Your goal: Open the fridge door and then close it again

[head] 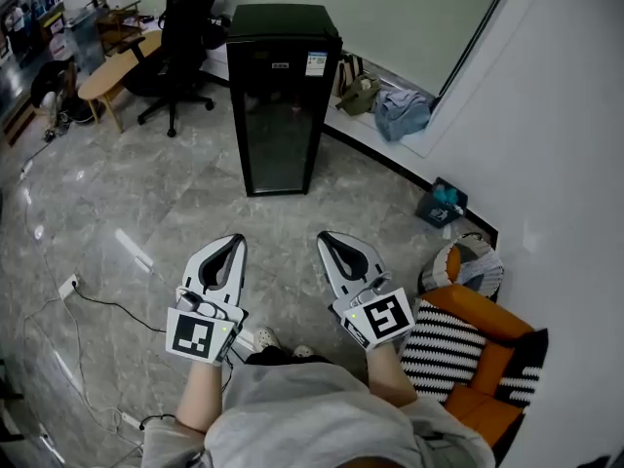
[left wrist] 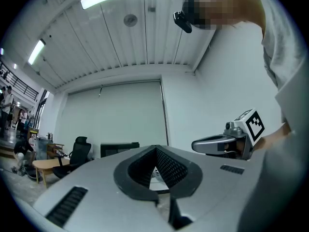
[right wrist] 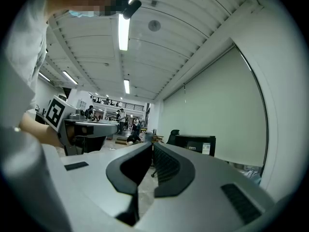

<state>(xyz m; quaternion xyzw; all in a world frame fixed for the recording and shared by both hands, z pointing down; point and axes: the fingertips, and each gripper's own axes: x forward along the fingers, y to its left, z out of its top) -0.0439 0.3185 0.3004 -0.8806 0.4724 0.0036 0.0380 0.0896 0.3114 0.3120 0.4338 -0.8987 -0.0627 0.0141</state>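
A small black fridge (head: 281,96) with a dark glass door stands on the marble floor ahead, its door closed. It also shows far off in the left gripper view, as the fridge (left wrist: 119,149), and in the right gripper view, fridge (right wrist: 195,143). My left gripper (head: 237,239) and right gripper (head: 325,236) are held side by side close to my body, well short of the fridge, pointing toward it. Both have their jaws shut with nothing between them. Each gripper view also catches the other tool: the right gripper (left wrist: 222,144) and the left gripper (right wrist: 91,127).
A black office chair (head: 180,37) and a wooden table (head: 112,71) stand left of the fridge. Bags (head: 390,105) lie on a ledge to its right. An orange and striped seat (head: 468,349), a basket (head: 468,261) and a teal box (head: 444,203) line the right wall. Cables (head: 97,305) trail at left.
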